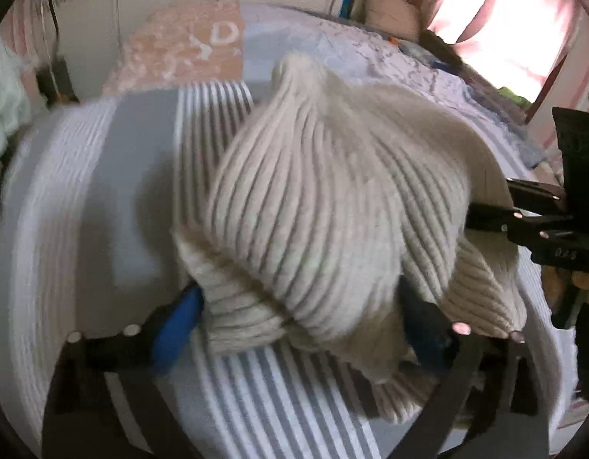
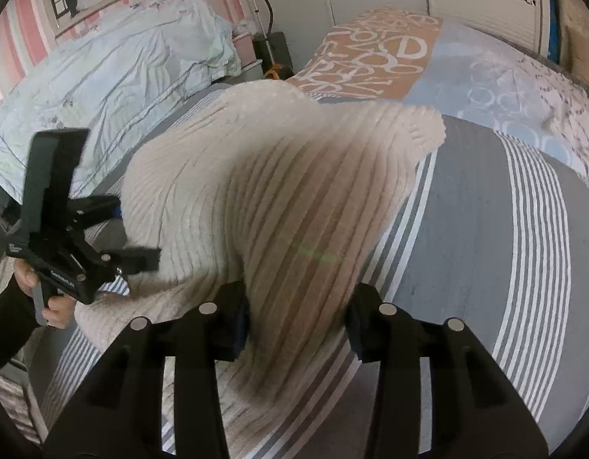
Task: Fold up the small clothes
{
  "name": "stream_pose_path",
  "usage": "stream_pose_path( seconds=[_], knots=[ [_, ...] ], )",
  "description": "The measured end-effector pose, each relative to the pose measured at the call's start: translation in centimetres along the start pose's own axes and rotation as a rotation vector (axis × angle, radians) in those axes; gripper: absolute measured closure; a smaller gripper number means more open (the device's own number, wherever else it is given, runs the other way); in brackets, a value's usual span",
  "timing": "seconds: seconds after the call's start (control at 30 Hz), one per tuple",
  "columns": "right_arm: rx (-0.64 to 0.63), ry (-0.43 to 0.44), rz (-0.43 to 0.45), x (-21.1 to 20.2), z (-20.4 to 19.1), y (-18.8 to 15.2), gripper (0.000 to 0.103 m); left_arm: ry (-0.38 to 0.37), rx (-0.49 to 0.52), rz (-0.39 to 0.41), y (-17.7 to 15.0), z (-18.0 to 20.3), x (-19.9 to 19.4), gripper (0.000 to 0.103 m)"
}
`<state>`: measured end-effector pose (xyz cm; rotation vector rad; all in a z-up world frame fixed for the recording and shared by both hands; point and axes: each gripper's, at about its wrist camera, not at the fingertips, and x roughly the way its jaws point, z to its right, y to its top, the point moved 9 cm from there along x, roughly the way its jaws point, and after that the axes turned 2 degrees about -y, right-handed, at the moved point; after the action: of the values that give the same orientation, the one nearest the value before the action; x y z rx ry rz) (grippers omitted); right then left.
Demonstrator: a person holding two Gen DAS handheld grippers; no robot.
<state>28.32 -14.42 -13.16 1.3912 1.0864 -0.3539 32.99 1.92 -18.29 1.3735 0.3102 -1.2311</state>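
Right now a cream ribbed knit (image 1: pixel 325 210) hangs bunched between both grippers, lifted above the bed (image 1: pixel 133 160) with its grey-and-white striped cover. Seen from the left wrist, the left gripper (image 1: pixel 298 321) has its blue-padded fingers (image 1: pixel 179 325) set apart with the knit's lower folds filling the gap; whether they press the cloth I cannot tell. The right gripper (image 1: pixel 485 214) enters from the right, its fingers pressed together on the knit's edge. From the right wrist, that gripper (image 2: pixel 298 329) shows fabric draped between its fingers, and the left gripper (image 2: pixel 141 256) bites into the knit's left side. A hand (image 2: pixel 46 298) holds its handle. An orange lettered blanket (image 2: pixel 370 53) lies farther up the bed.
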Motion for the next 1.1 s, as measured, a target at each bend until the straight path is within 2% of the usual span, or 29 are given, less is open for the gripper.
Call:
stream_pose_path(
  seconds=[0.07, 0.2, 0.27, 0.4, 0.53, 0.67, 0.9, 0.97, 1.1],
  knots=[
    [0.002, -0.001, -0.007, 0.2, 0.1, 0.0, 0.061, -0.072, -0.033, -0.001, -0.5, 0.0, 0.8, 0.001],
    [-0.005, -0.016, -0.020, 0.4, 0.5, -0.2, 0.061, -0.090, 0.033, -0.004, -0.4, 1.7, 1.5, 0.003],
    [-0.001, -0.018, -0.025, 0.6, 0.7, -0.3, 0.061, -0.153, 0.065, -0.005, -0.1, 3.1, 1.3, 0.032],
    [-0.070, -0.095, -0.059, 0.9, 0.1, -0.3, 0.062, -0.138, 0.104, -0.005, 0.3, 3.4, 0.8, 0.047],
    [-0.123, -0.140, -0.085, 1.2, 0.0, -0.6, 0.062, -0.019, 0.221, -0.042, 0.6, 4.6, 0.8, 0.053],
    [-0.202, -0.193, -0.038, 0.7, -0.8, -0.8, 0.064, 0.053, 0.285, -0.058, 0.3, 5.1, 0.7, 0.055],
    [-0.301, -0.211, 0.058, -2.7, -2.2, -0.8, 0.065, 0.204, 0.373, -0.037, -0.4, 6.8, -0.3, 0.062],
    [-0.311, -0.213, 0.077, -4.0, -2.2, -1.1, 0.065, 0.236, 0.392, -0.026, -0.4, 7.5, -0.9, 0.063],
    [-0.328, -0.221, 0.102, -6.6, -2.2, -1.6, 0.065, 0.243, 0.389, 0.005, -0.3, 9.7, -3.0, 0.063]
  ],
)
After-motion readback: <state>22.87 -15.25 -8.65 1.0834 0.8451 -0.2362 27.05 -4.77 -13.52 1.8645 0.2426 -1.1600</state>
